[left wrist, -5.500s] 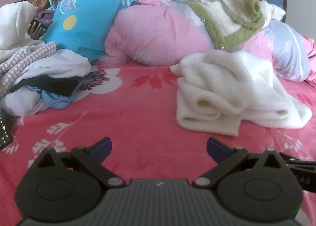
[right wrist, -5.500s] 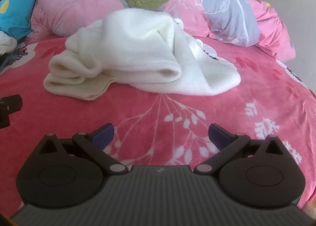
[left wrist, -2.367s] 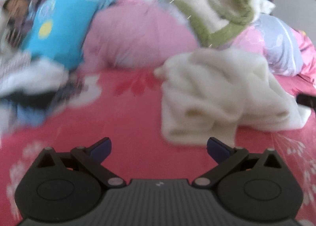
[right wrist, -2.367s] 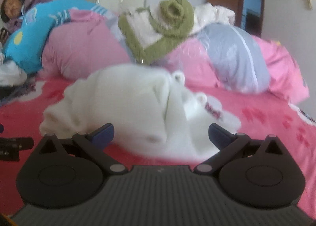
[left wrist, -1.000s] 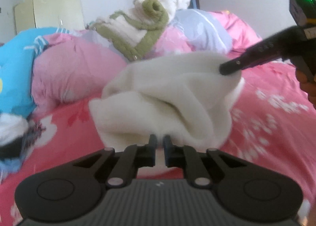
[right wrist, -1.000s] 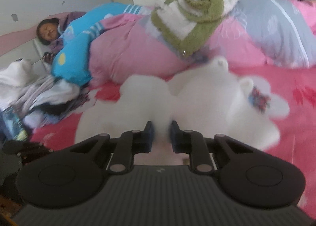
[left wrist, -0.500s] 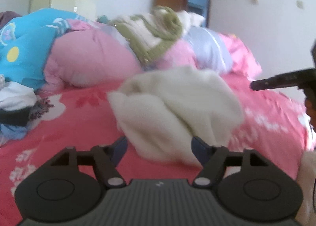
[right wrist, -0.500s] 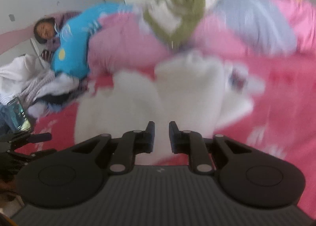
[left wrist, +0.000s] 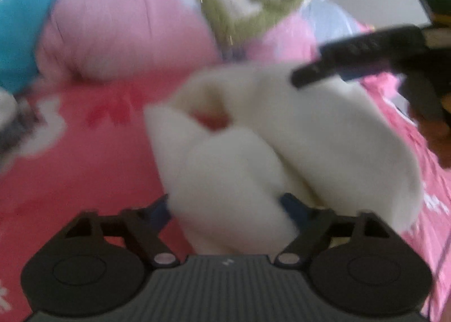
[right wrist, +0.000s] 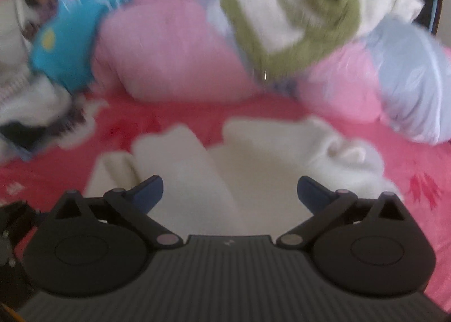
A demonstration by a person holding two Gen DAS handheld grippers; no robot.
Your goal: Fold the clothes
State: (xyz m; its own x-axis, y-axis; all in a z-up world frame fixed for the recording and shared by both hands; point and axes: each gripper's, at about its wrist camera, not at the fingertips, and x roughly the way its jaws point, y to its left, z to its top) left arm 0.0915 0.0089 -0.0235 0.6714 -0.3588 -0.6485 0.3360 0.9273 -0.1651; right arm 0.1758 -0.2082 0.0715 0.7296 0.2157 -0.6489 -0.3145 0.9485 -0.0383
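- No brand, label or writing can be read; both views are blurred.
- The left gripper [left wrist: 225, 209] is seen with its jaws parted fairly wide, having just closed in a little; a fold of the white fleece garment [left wrist: 282, 136] lies between them, and whether the pads press on it cannot be told.
- The right gripper [right wrist: 229, 191] has just been opened to its widest; the garment [right wrist: 253, 164] lies beyond and below the jaws, ungripped.
- The garment is spread on the pink floral bedspread [right wrist: 417, 175], near the grippers, with piled quilts [right wrist: 169, 54] far behind.
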